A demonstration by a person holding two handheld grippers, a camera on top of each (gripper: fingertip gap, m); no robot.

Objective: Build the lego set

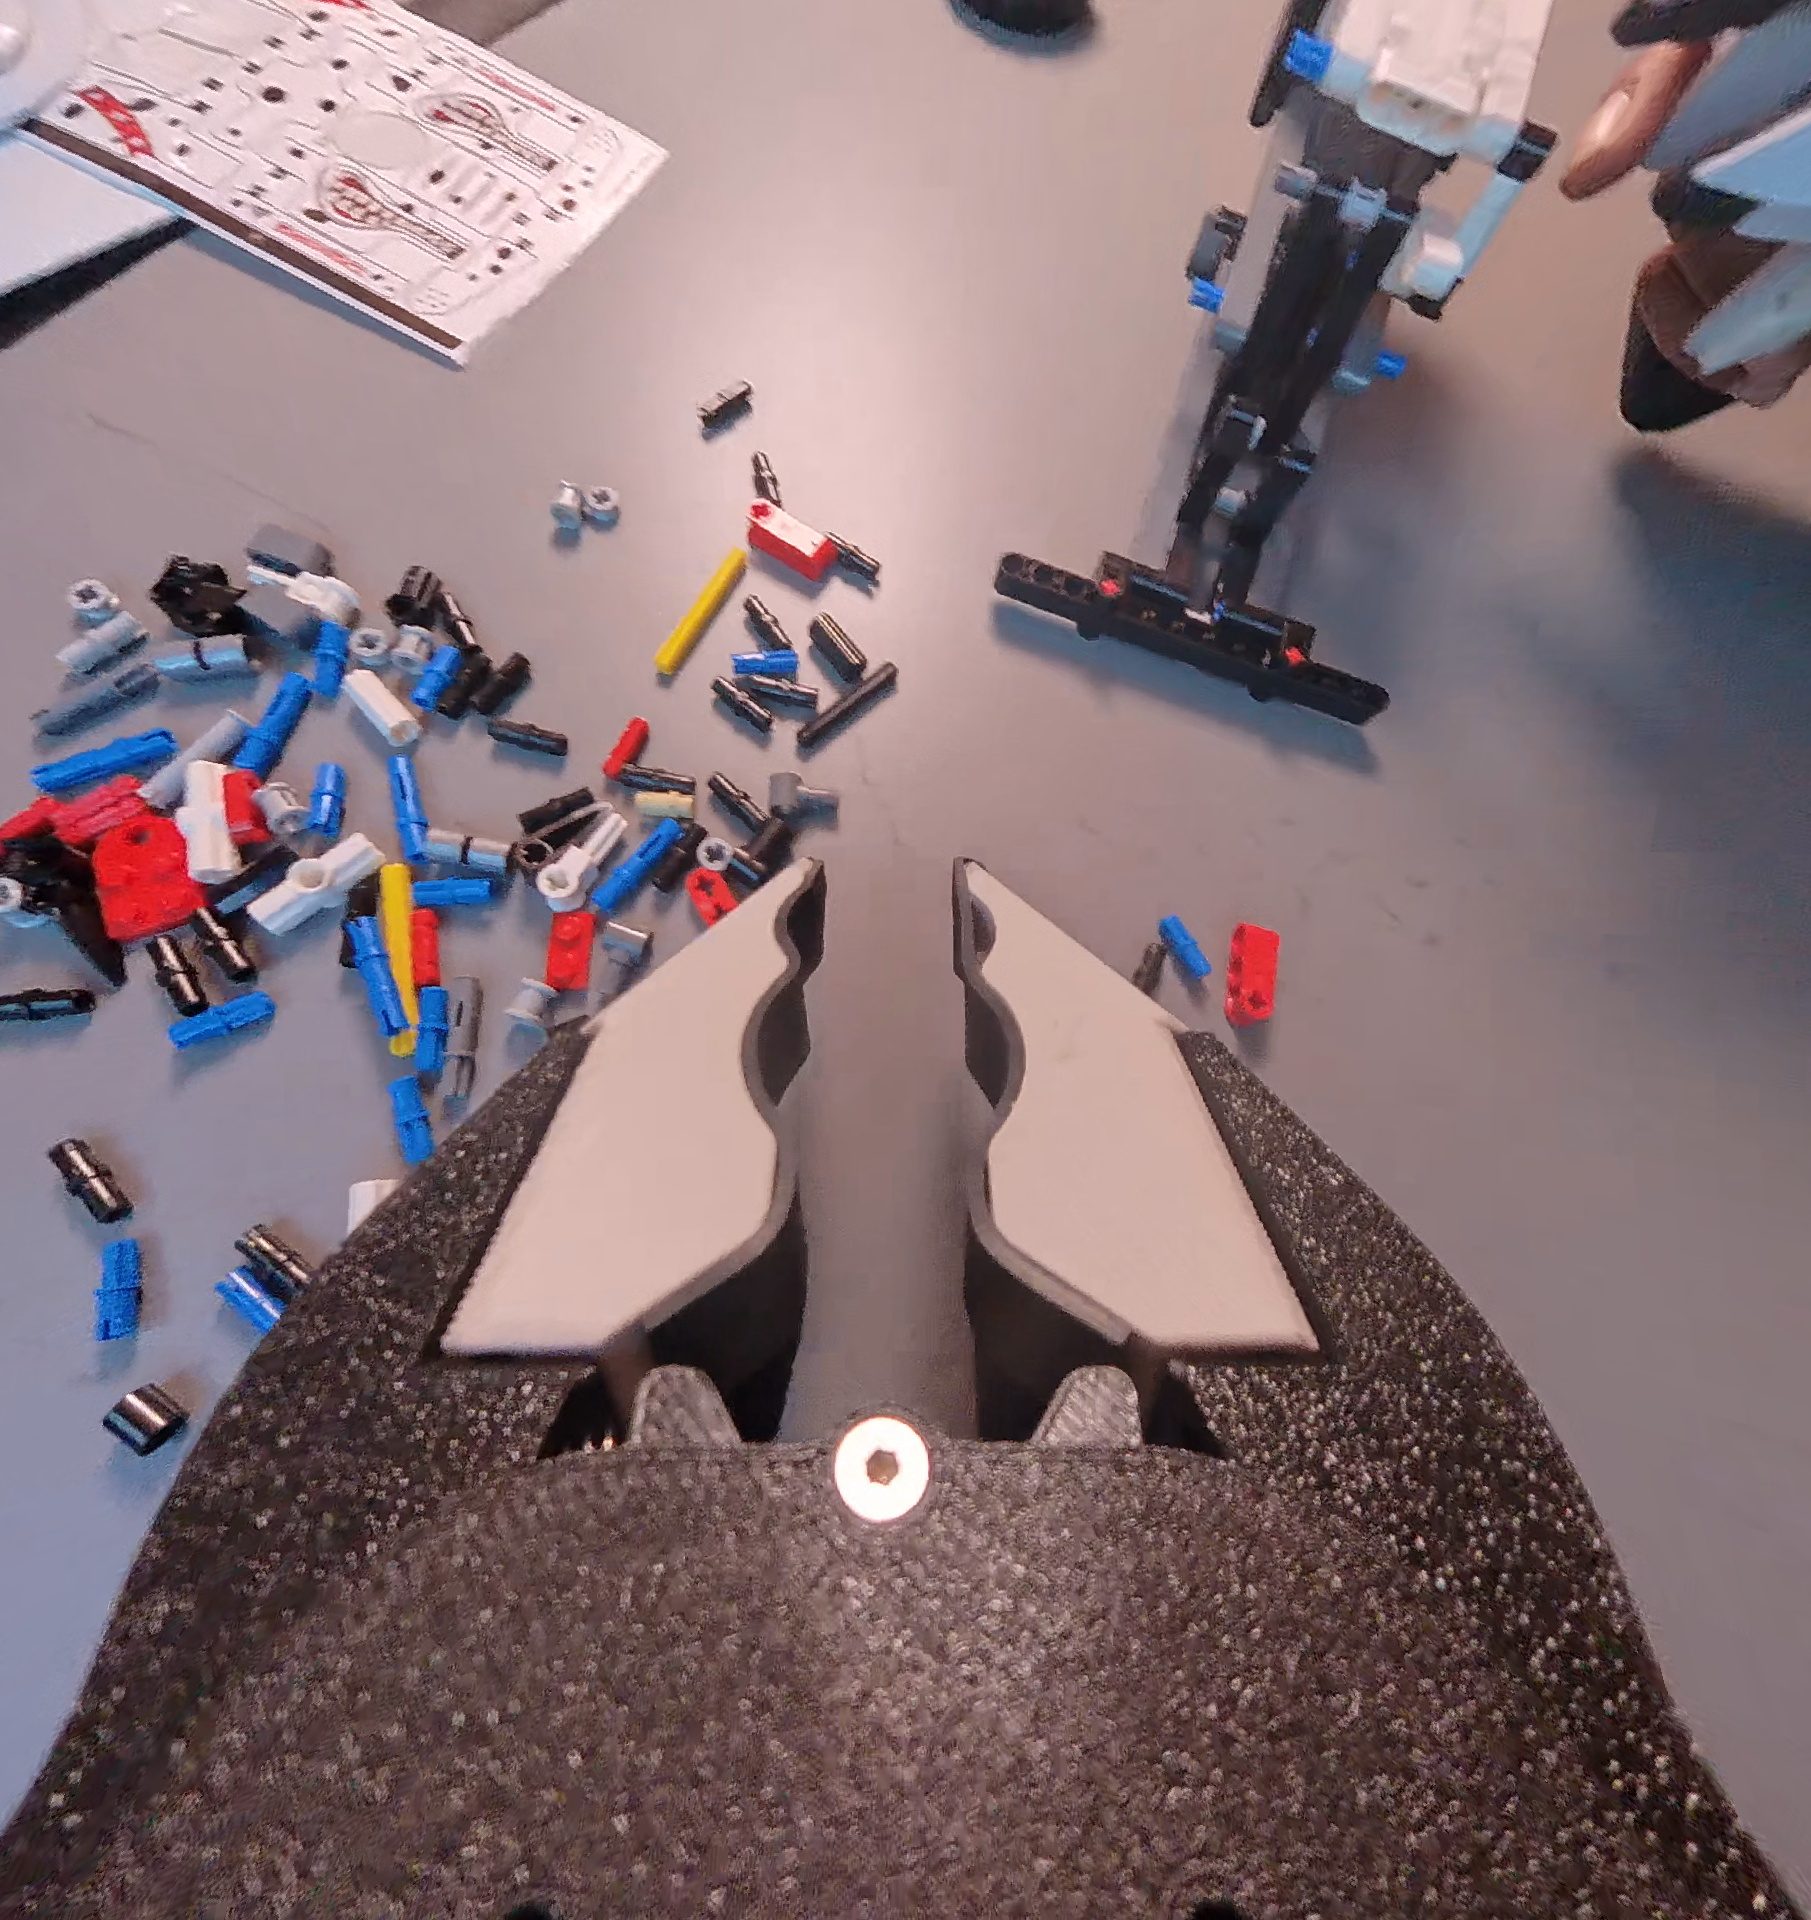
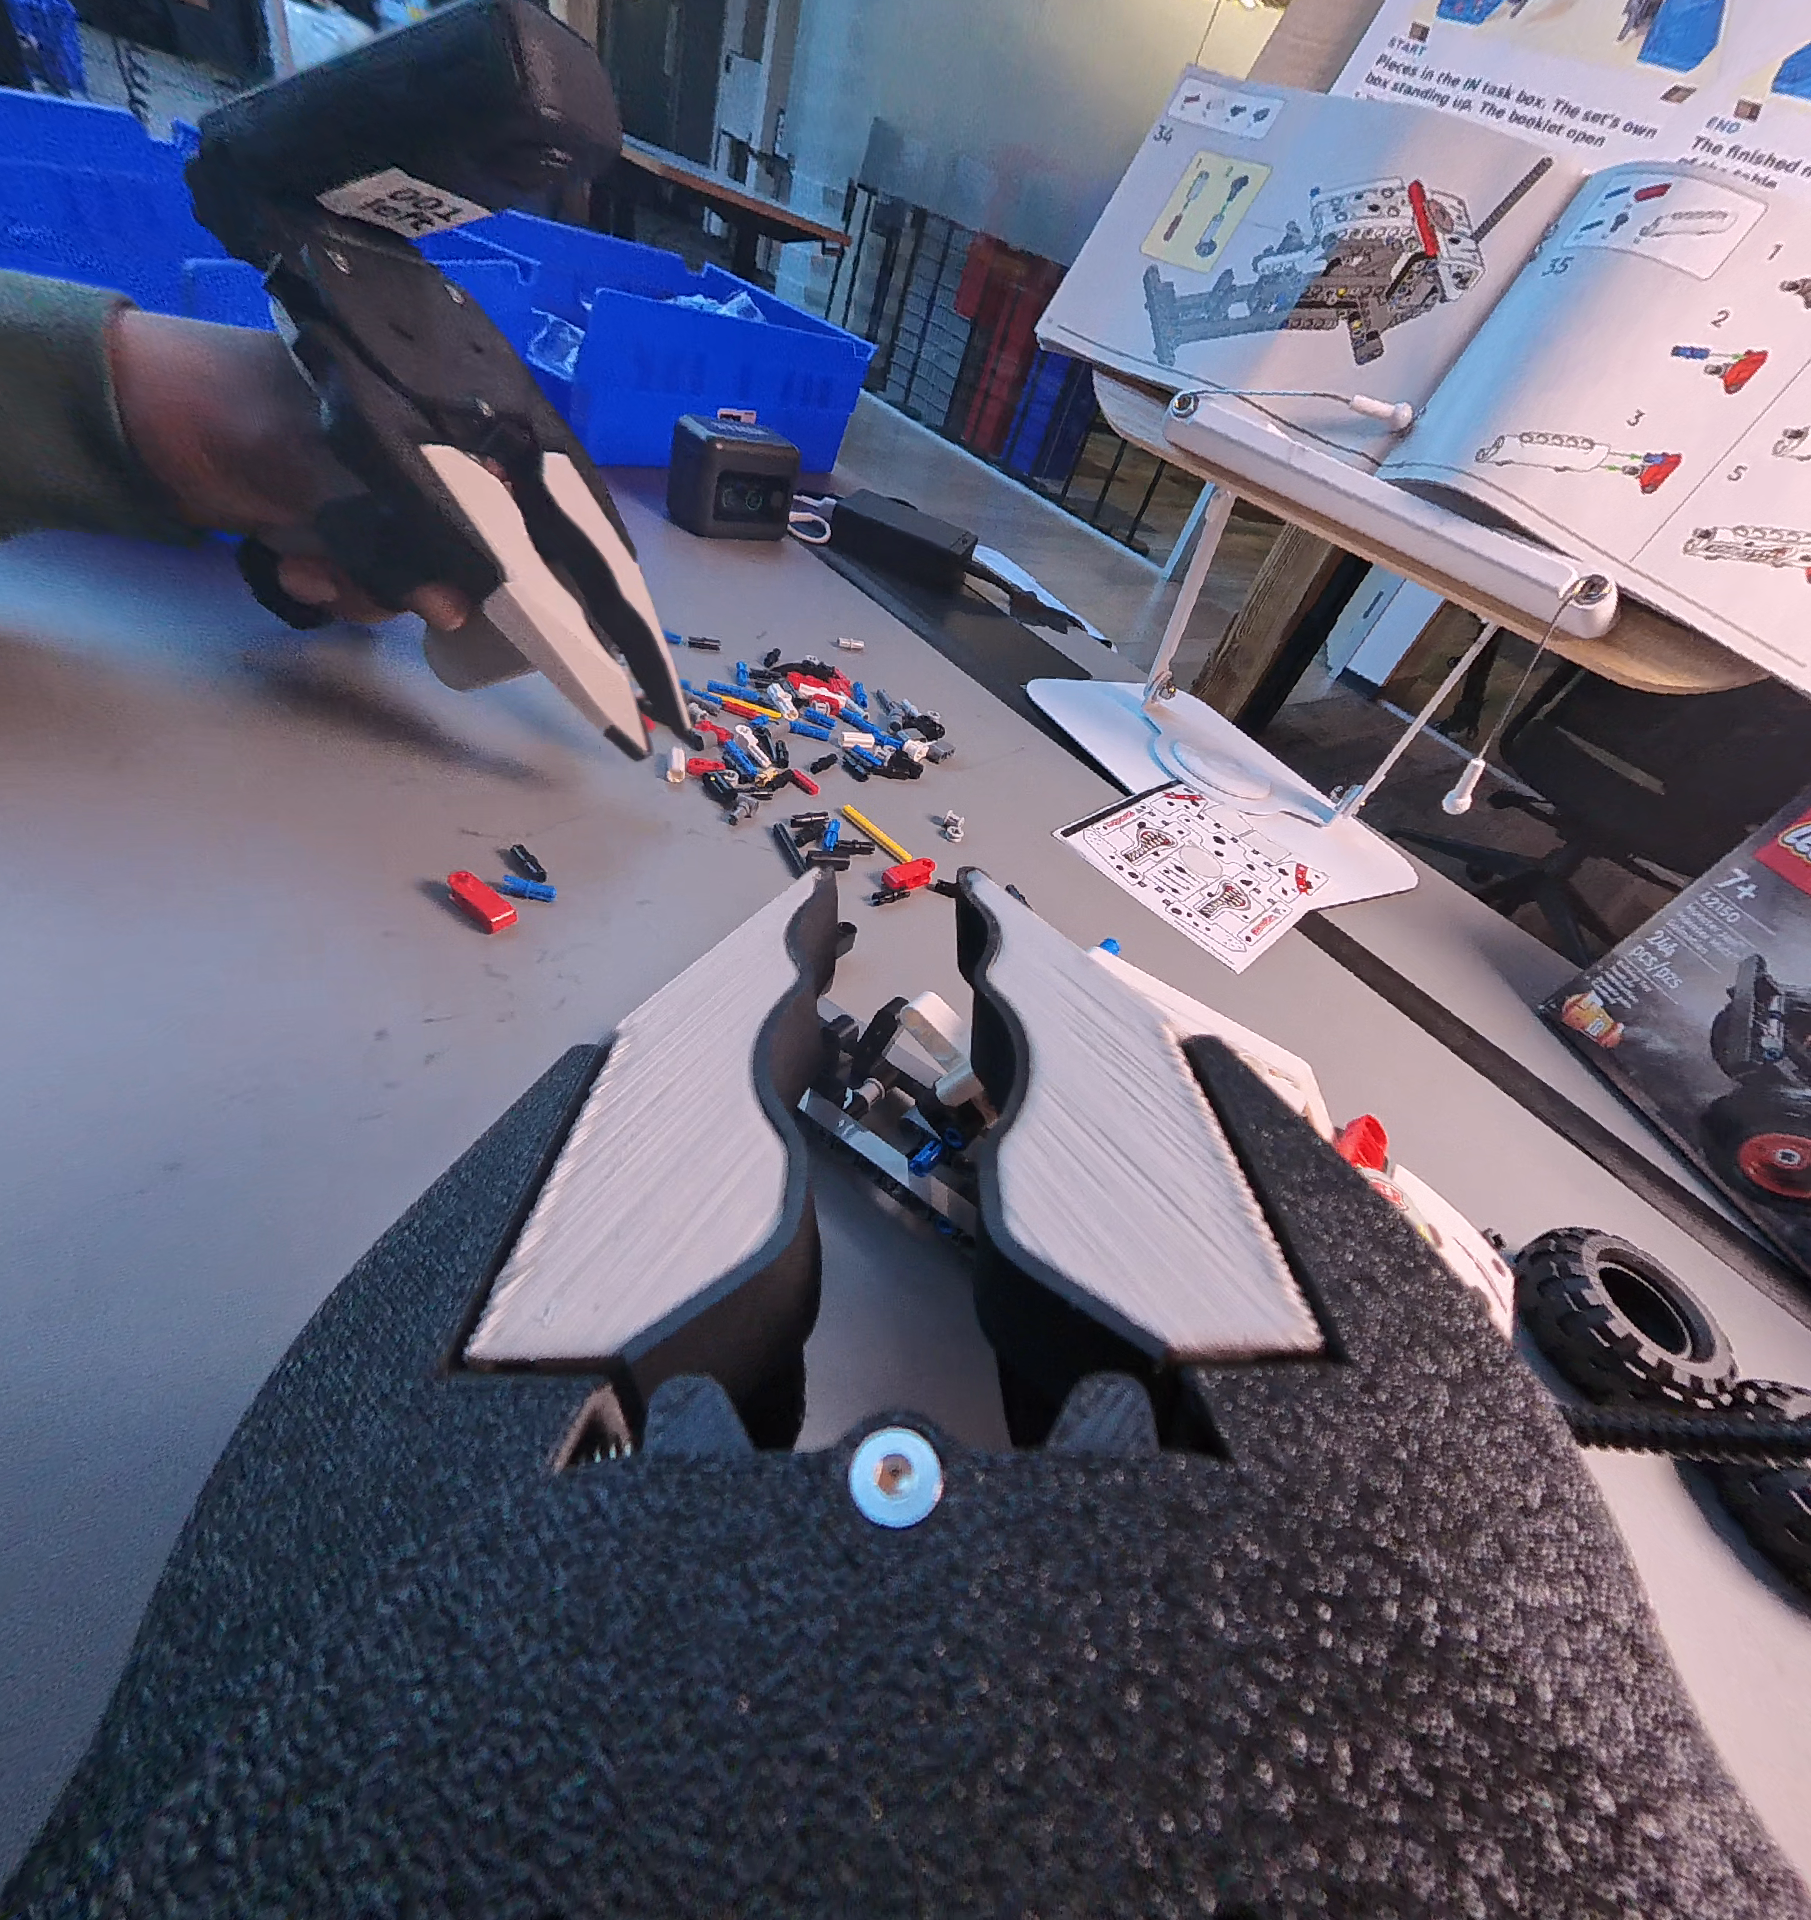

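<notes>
Bare table right of the loose pieces; model blocks beyond.

Your grey table carries a scatter of loose pieces, a part-built model and a sticker sheet. You also have black tyres, the set's box and a white bookstand's base on it

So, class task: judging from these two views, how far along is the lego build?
Done: a partly built chassis stands on the grey table, with white panels and a black beam across one end.

In hand: nothing. The left tool is open above the loose pieces; the right tool is open over the chassis.

Left: many pins are unused, the tyres are unfitted and the sticker sheet lies flat on the table.
</notes>
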